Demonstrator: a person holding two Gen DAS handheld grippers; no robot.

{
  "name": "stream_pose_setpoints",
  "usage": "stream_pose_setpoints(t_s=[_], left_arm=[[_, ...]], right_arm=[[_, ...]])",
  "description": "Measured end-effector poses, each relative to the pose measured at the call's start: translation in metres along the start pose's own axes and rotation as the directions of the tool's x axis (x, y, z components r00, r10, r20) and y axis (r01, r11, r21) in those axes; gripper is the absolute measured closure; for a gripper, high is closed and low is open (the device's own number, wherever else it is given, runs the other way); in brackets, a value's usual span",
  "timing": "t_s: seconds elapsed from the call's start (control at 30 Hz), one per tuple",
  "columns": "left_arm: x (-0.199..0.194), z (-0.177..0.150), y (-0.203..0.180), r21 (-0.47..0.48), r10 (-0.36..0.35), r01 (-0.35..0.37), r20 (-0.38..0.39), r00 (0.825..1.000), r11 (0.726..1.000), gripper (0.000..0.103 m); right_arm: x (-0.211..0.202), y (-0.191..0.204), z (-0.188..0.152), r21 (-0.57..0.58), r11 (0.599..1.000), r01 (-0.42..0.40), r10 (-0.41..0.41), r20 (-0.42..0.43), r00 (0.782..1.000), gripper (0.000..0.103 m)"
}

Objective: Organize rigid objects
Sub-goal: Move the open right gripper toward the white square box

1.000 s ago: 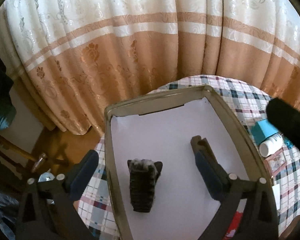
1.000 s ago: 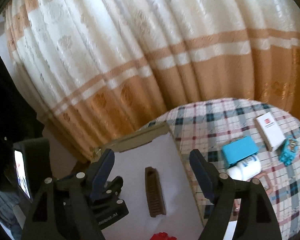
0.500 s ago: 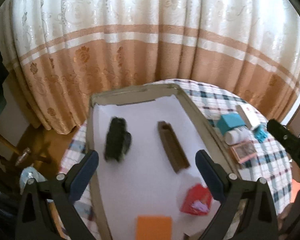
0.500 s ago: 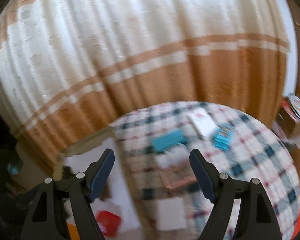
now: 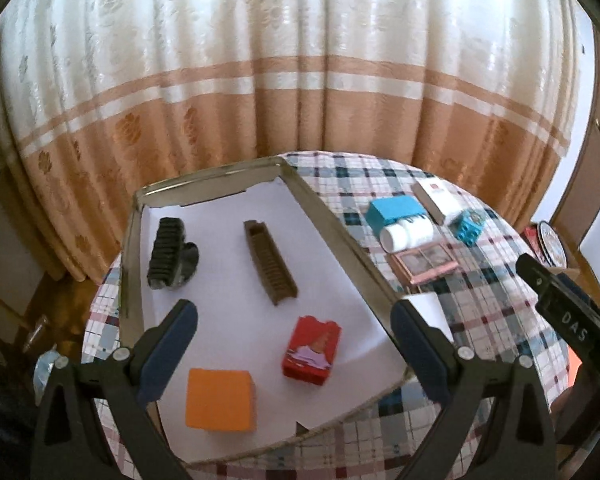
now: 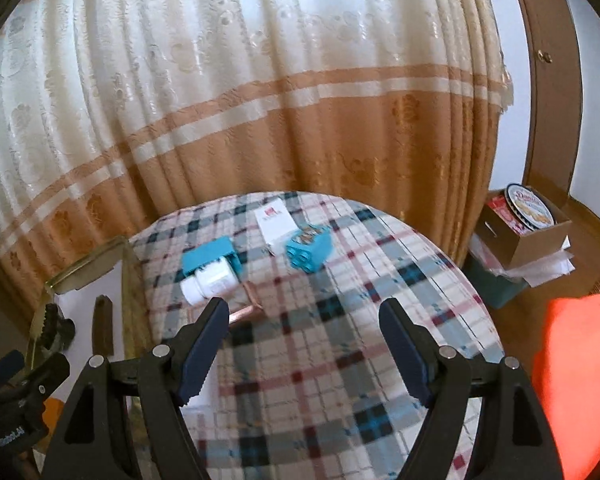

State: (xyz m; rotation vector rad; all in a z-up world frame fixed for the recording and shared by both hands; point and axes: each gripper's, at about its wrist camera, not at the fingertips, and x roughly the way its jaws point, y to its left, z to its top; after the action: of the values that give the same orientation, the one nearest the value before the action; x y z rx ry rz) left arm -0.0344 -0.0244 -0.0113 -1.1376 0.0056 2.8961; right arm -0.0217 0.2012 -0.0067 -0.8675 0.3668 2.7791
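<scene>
on tray (image 5: 340, 240), left view only: orange block (image 5: 219, 399), red box (image 5: 311, 351); both grippers (image 5: 294, 354) (image 6: 303, 350) agape, empty.

Checked cloth table cover (image 6: 340, 360); glossy metal tray rim (image 5: 340, 236).

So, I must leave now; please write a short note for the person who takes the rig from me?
Left tool: open, empty, over the white-lined tray.
Right tool: open, empty, over the checked tablecloth.
In tray: black ridged block, brown comb-like strip, red box, orange block.
Left on the cloth: teal box, white bottle, white flat box, blue cube, pink-framed flat case.
</scene>
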Motion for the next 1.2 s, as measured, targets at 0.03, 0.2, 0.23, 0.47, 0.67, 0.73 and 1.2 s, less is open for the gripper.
stream_pose_setpoints(t_s=[0.03, 0.2, 0.23, 0.47, 0.67, 0.73, 1.2], left_arm=[[-0.001, -0.002, -0.002, 0.0, -0.008, 0.008, -0.006, 1.0, 1.0, 0.004], [-0.004, -0.011, -0.012, 0.019, -0.024, 0.024, -0.019, 1.0, 1.0, 0.004], [-0.005, -0.013, -0.013, 0.026, -0.026, 0.027, -0.019, 0.999, 0.999, 0.004], [-0.008, -0.027, -0.018, 0.098, -0.024, 0.024, 0.0, 1.0, 0.995, 0.004], [-0.008, -0.01, 0.005, 0.051, 0.045, -0.05, 0.088, 0.995, 0.997, 0.004], [-0.003, -0.004, 0.011, 0.034, 0.069, -0.072, 0.081, 0.994, 0.997, 0.004], [0.038, -0.005, 0.017, 0.079, 0.107, -0.105, -0.014, 0.994, 0.991, 0.004]], right_arm=[[0.0, -0.002, -0.002, 0.0, 1.0, 0.002, -0.002, -0.008, 1.0, 0.023], [0.002, -0.007, -0.009, 0.004, 1.0, -0.003, 0.004, -0.054, 0.999, 0.023], [0.002, -0.007, -0.011, 0.004, 1.0, -0.009, 0.009, -0.061, 0.998, 0.023], [0.007, 0.001, -0.019, -0.001, 0.996, -0.092, 0.092, -0.125, 0.988, 0.023], [0.021, 0.014, -0.026, -0.012, 0.991, -0.134, 0.129, -0.19, 0.973, 0.023], [0.025, 0.019, -0.028, -0.011, 0.989, -0.144, 0.139, -0.214, 0.967, 0.023], [0.04, 0.043, -0.032, -0.031, 0.979, -0.203, 0.186, -0.276, 0.943, 0.023]])
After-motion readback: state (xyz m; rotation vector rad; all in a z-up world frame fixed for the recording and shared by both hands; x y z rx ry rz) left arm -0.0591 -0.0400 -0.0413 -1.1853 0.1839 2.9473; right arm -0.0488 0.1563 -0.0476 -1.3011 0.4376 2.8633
